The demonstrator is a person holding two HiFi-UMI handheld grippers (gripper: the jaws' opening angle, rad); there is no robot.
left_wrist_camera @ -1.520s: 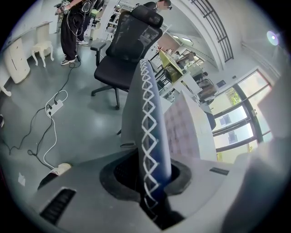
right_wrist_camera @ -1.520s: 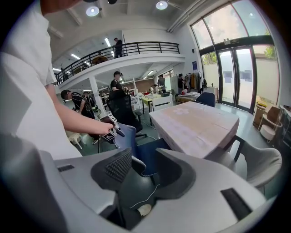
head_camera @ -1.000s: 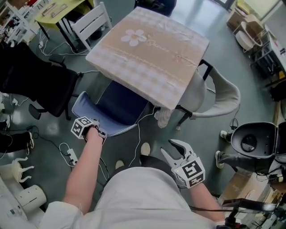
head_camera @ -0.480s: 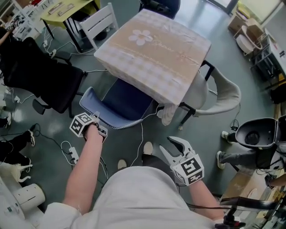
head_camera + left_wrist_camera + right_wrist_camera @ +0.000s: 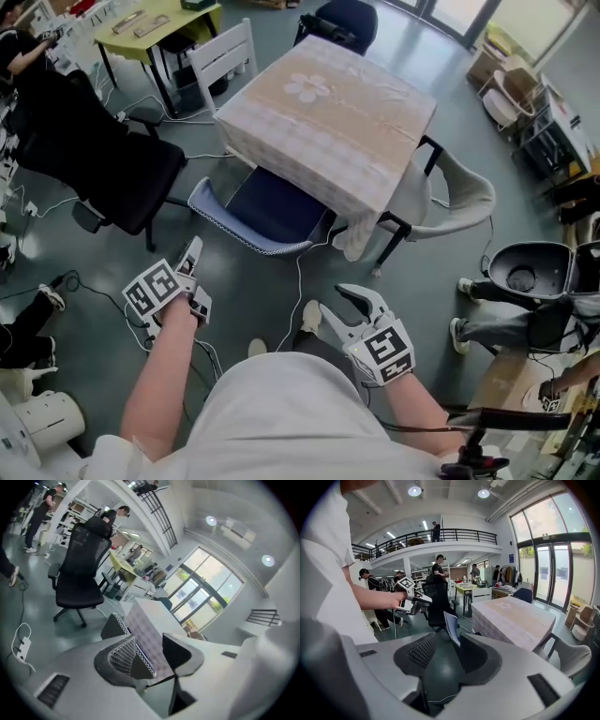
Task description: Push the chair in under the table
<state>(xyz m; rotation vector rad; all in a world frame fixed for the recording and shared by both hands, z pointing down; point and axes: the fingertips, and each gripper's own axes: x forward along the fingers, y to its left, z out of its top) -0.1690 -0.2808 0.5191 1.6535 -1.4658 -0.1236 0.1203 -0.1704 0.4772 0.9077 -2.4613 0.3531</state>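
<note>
Looking down, the blue chair with the dark seat and pale patterned mesh backrest (image 5: 266, 203) sits just left of centre in the head view. Its seat is tucked partly beneath the near edge of the square tabletop draped in a beige checked cloth with a flower print (image 5: 330, 111), and the backrest pokes out on my side. My left claw (image 5: 192, 259) hangs at lower left of the frame, below that backrest and apart from it, touching nothing. In the left claw view the two grey jaws stand spread with nothing between them, only the checked cloth (image 5: 149, 632) and the scalloped edge of the chair back far beyond. My right claw (image 5: 343, 306) is at lower centre, over the grey floor (image 5: 281, 300) close to my body. Its jaws are spread too, and the right claw view shows only floor and a loose white cable in the gap, with the blue backrest (image 5: 451, 627) standing upright further off and the covered tabletop (image 5: 513, 618) to its right. That same view catches my left hand gripping its claw up at middle left. A black office chair (image 5: 105, 157) stands at upper left of the head view, and a pale grey plastic chair (image 5: 456, 201) sits at the tabletop's right side.
</note>
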